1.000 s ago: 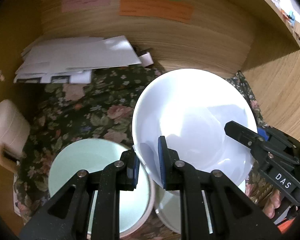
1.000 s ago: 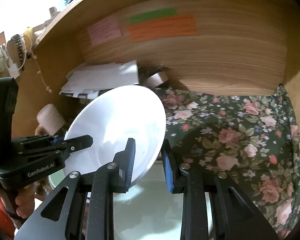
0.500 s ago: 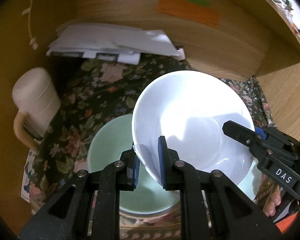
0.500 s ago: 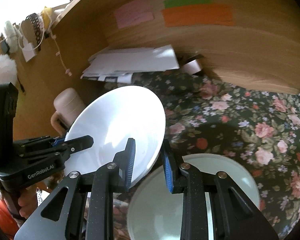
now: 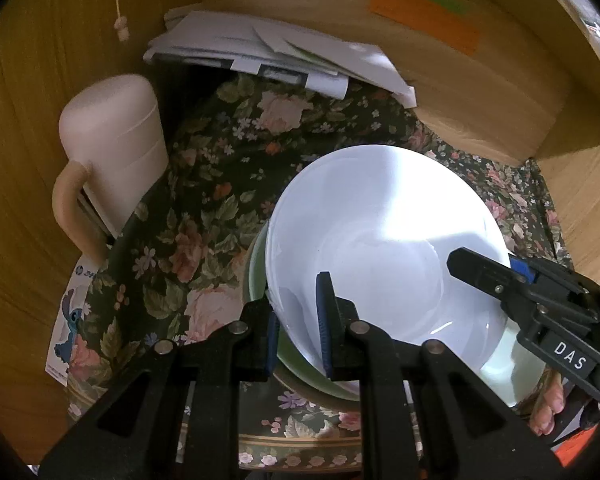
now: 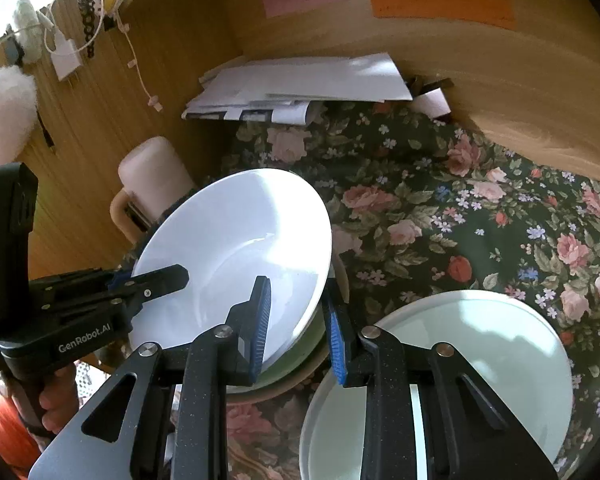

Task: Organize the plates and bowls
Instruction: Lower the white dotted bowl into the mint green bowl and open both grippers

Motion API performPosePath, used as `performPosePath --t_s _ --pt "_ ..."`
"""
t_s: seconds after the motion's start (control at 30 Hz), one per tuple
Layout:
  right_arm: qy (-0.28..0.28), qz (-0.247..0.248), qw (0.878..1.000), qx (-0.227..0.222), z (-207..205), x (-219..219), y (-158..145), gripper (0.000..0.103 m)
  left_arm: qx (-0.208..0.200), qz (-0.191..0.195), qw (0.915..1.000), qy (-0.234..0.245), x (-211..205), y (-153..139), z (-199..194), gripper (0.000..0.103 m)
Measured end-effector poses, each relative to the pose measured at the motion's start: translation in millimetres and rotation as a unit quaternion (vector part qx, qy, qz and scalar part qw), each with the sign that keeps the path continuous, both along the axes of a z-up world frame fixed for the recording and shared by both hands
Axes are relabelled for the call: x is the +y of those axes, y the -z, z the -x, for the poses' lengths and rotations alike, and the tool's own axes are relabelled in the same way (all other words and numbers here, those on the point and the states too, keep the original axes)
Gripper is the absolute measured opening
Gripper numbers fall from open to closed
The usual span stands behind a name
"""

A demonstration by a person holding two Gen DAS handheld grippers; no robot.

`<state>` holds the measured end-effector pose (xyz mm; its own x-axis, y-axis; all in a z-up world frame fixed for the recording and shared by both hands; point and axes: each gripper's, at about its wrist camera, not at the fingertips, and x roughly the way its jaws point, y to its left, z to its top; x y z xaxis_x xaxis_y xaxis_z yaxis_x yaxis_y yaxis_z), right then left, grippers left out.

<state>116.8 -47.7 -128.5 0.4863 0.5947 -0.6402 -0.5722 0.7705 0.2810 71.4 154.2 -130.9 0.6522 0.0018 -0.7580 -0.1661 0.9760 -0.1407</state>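
A white bowl point(image 5: 384, 240) is held by both grippers, tilted, just over a green bowl point(image 5: 260, 276) that sits on a beige floral-rimmed plate point(image 5: 300, 446). My left gripper point(image 5: 298, 316) is shut on the white bowl's near rim. My right gripper point(image 6: 296, 320) is shut on the opposite rim of the white bowl point(image 6: 236, 248). The green bowl point(image 6: 296, 360) shows under it in the right wrist view. A pale mint plate point(image 6: 480, 364) lies to the right on the floral cloth.
A cream mug point(image 5: 112, 152) stands at the left by the wooden side wall. A pile of papers point(image 5: 268, 56) lies at the back. The floral cloth point(image 6: 480, 208) covers the shelf floor. Wooden walls close in the back and both sides.
Both grippers have carried the white bowl to the left and down, from over the mint plate to just over the green bowl.
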Motion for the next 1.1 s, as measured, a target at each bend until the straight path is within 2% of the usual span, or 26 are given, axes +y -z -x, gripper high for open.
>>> performPosePath --t_s 0.17,0.37,0.6,0.9,1.1 --pt "-0.001 0.004 1.0 0.009 -3.3 1.6 4.7 0.024 0.002 -0.002 1.0 -0.003 0.7 4.5 -1.8 0.016" --pt "-0.005 0.016 1.0 0.008 -4.7 4.9 7.4 0.025 0.003 -0.024 0.9997 -0.005 -2.2 8.8 -4.0 0.016" --pt "-0.015 0.025 1.0 -0.002 -2.4 4.0 5.0 0.028 0.003 -0.02 0.9998 -0.005 1.0 10.9 -8.6 0.016" --pt "-0.018 0.015 1.0 -0.009 -1.1 -4.3 1.9 0.028 -0.009 -0.05 0.9987 0.002 -7.9 9.5 -9.6 0.016" --pt "-0.013 0.004 1.0 -0.006 -0.5 -10.8 2.8 0.028 -0.006 -0.041 0.9992 -0.002 -5.6 9.0 -12.1 0.017"
